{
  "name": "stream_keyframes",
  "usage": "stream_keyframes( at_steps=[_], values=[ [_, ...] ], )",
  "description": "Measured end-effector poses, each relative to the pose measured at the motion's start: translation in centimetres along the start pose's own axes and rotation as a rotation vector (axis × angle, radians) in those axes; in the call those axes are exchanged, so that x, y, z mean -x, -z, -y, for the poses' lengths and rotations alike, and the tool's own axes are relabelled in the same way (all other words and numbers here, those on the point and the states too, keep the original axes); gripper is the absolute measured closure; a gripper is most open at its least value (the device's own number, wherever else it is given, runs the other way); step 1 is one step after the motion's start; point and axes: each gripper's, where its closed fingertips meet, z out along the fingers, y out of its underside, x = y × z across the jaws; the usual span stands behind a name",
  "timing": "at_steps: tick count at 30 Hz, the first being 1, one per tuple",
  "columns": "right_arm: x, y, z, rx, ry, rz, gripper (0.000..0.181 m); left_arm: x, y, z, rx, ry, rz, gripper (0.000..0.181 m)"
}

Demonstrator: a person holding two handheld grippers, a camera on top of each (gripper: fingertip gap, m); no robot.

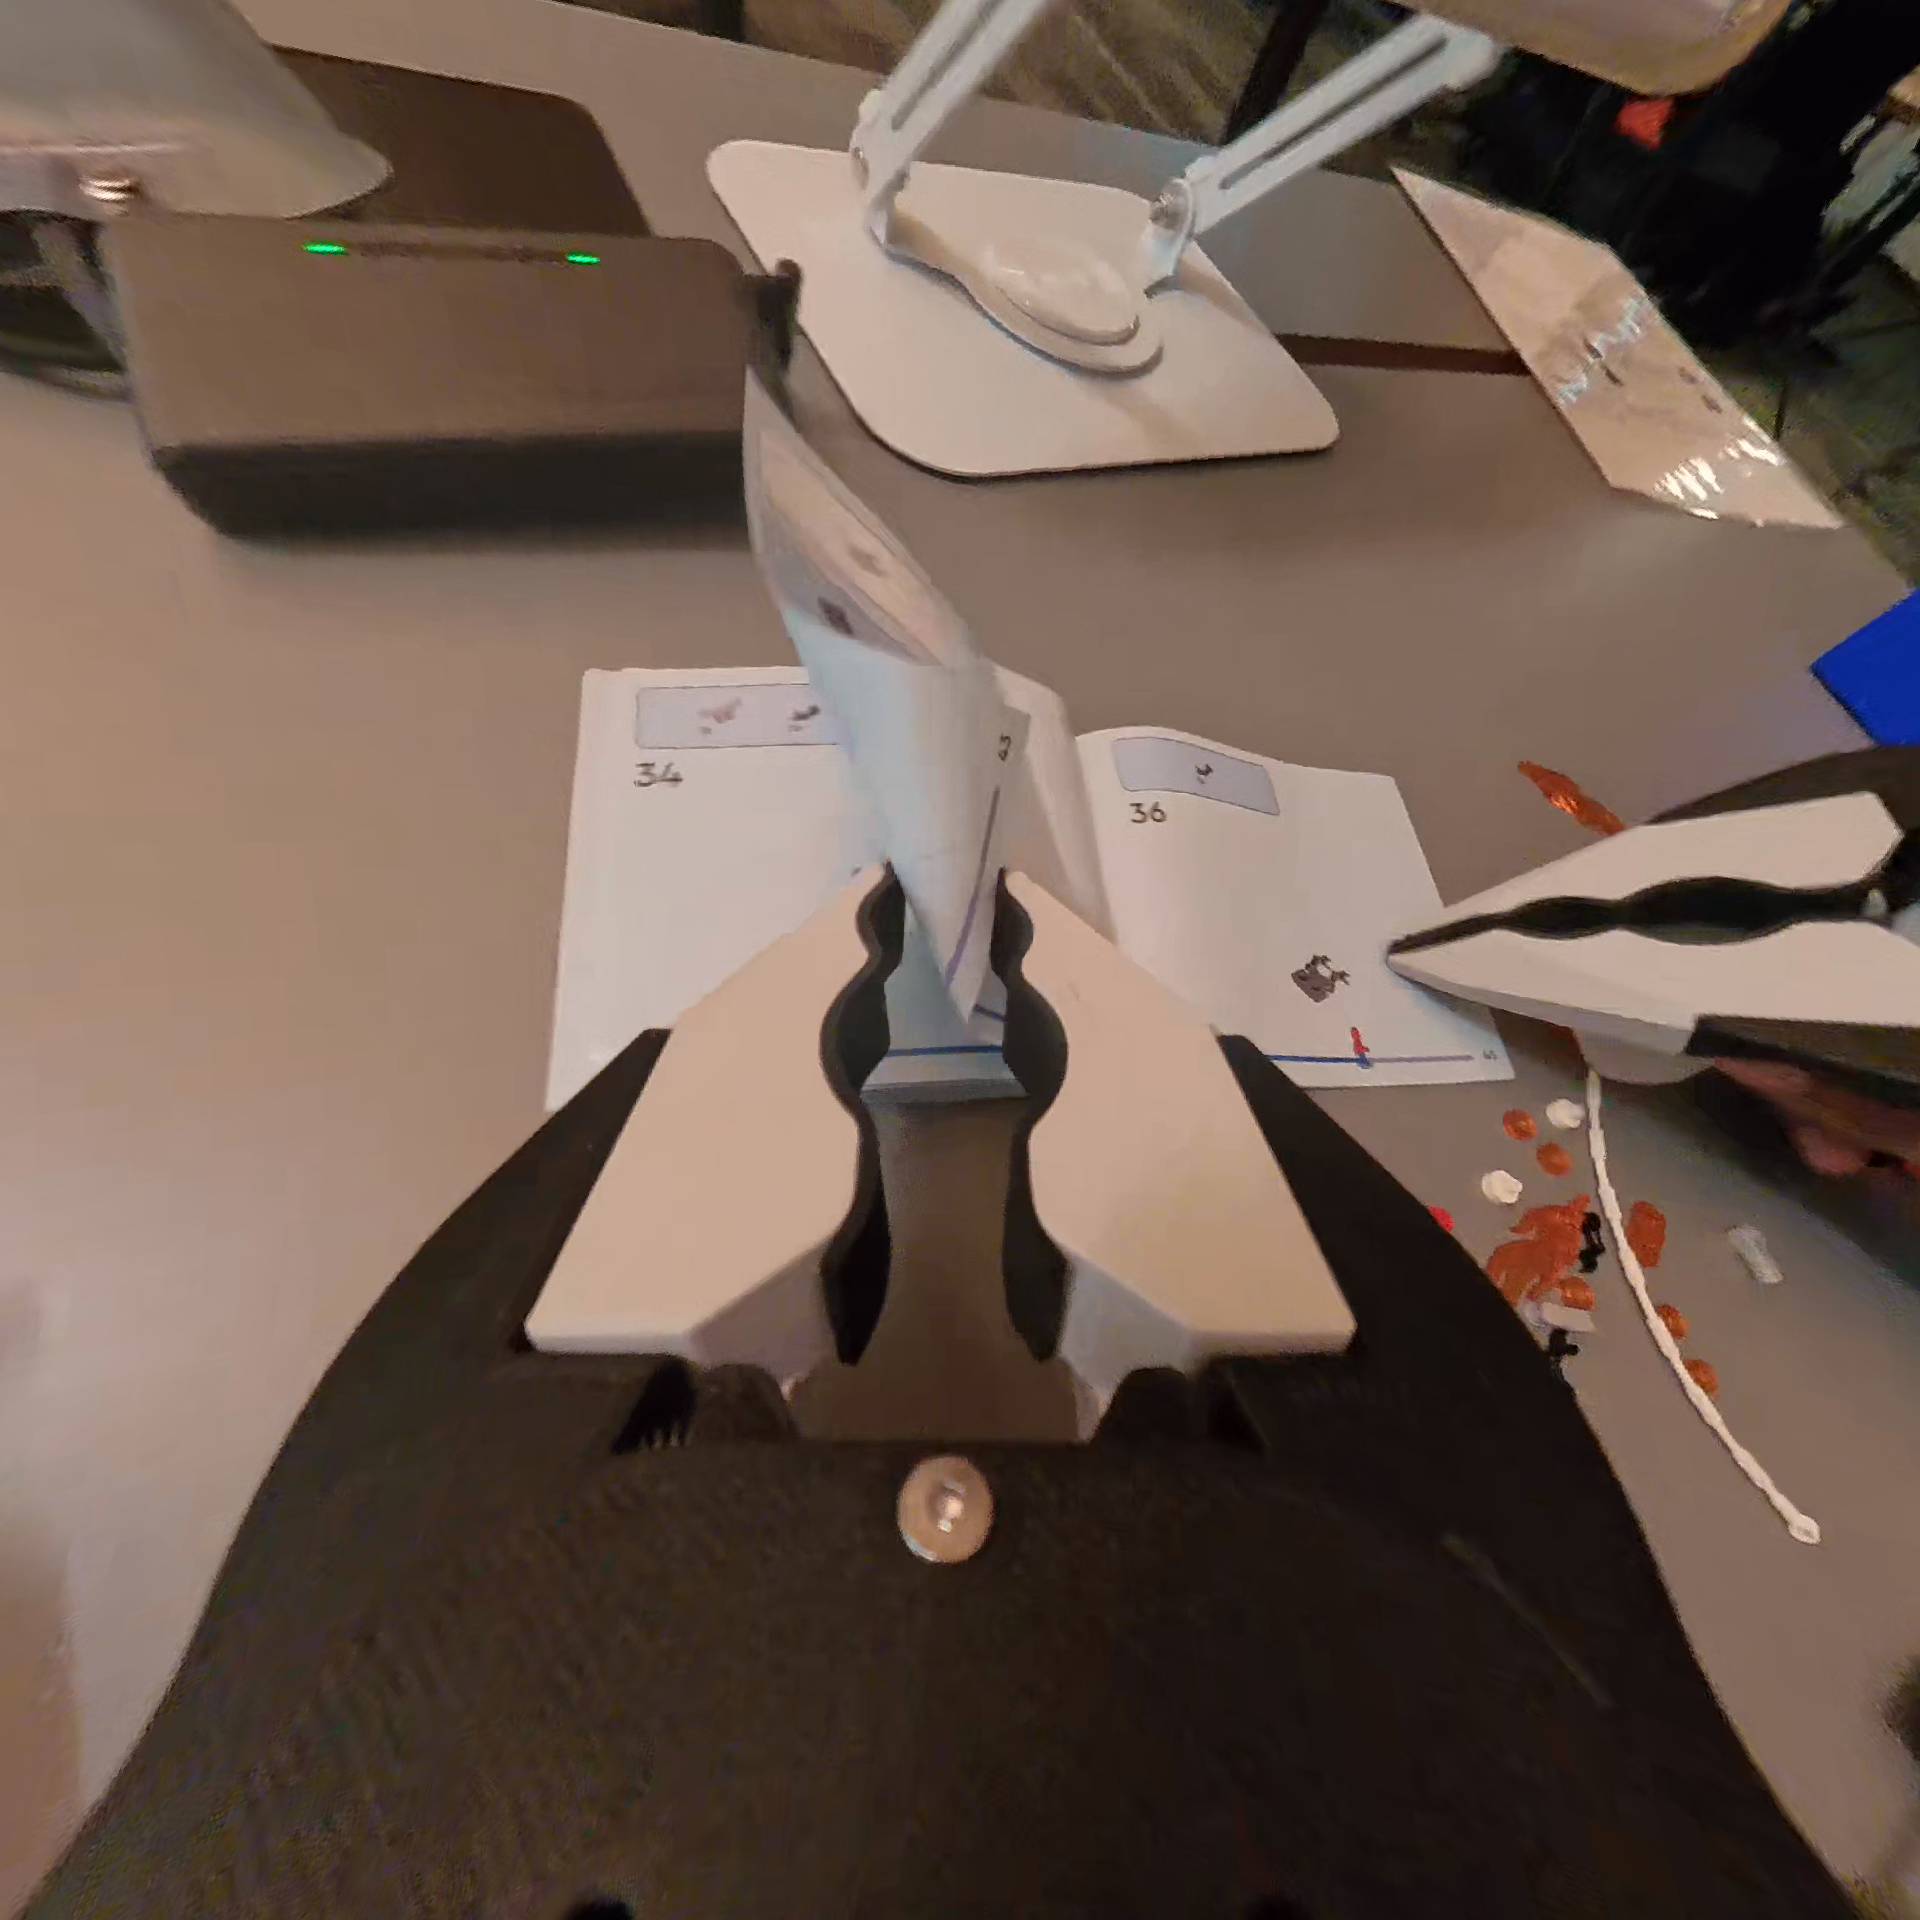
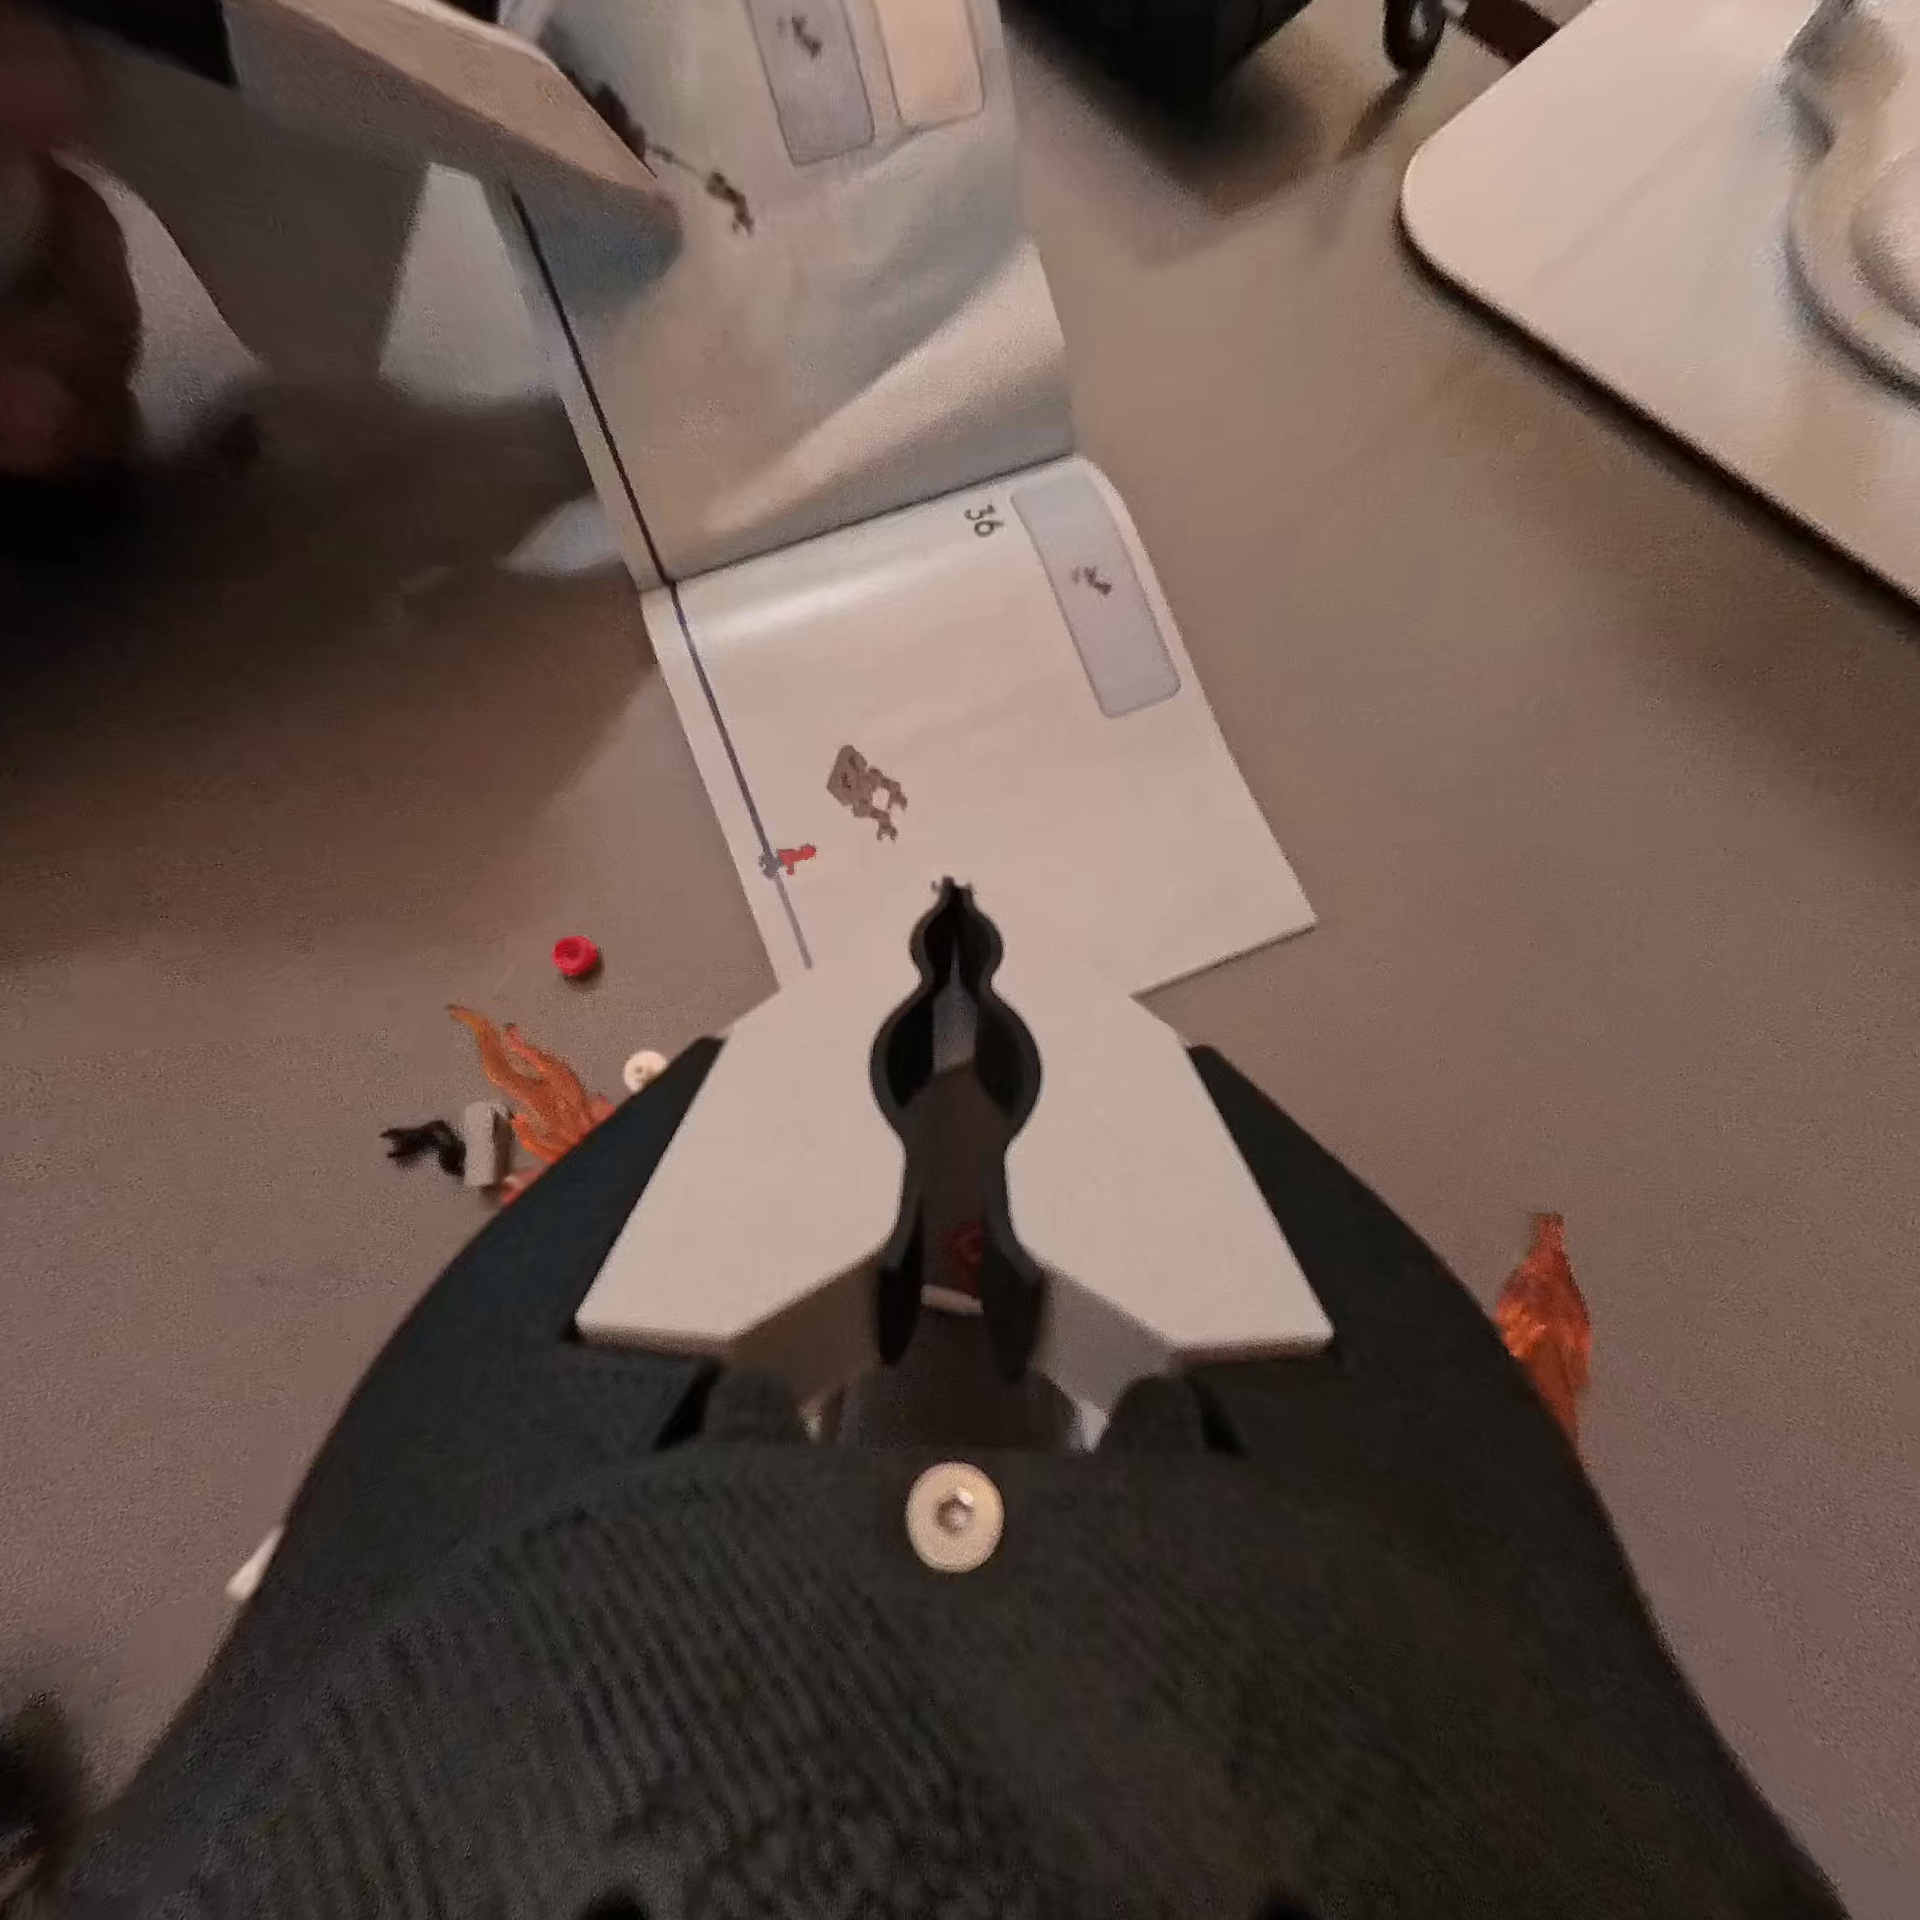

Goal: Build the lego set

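Booklet [image 1: 717,914] lies open on the bench [image 1: 312,831], a few pages [image 1: 914,748] standing up at its spine. Left hand-held gripper [image 1: 943,894] has fingers slightly apart, the lifted pages' lower corner between the tips; can't tell if it actually pinches them. Right hand-held gripper [image 2: 954,896] is closed with tips together, nothing between, over the right page's near edge; in left wrist view it [image 1: 1397,951] points at that page from the right. Loose lego pieces [image 1: 1548,1247] sit on the bench right of the booklet: orange flames [image 2: 535,1081], red stud [image 2: 575,955], white string [image 1: 1662,1288]. Dark box [image 1: 436,353] and white stand base [image 1: 1226,405] behind.
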Motion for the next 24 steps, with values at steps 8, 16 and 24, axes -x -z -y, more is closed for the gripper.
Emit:
stream_keyframes(
  at_steps=[8,16,24],
  values=[
    [-0.5,0.2,-0.2,0.014,0.008,-0.016,0.181,5.3,3.4,2.4,-0.155,0.052,0.213,0.155],
    [-0.5,0.2,-0.3,0.029,0.078,-0.054,0.181,-4.0,0.7,2.0,-0.108,-0.160,-0.104,0.161],
    [-0.4,0.5,-0.6,0.043,0.132,-0.025,0.181,-1.3,-1.5,-3.6,0.252,-0.185,0.086,0.180]
  ],
)
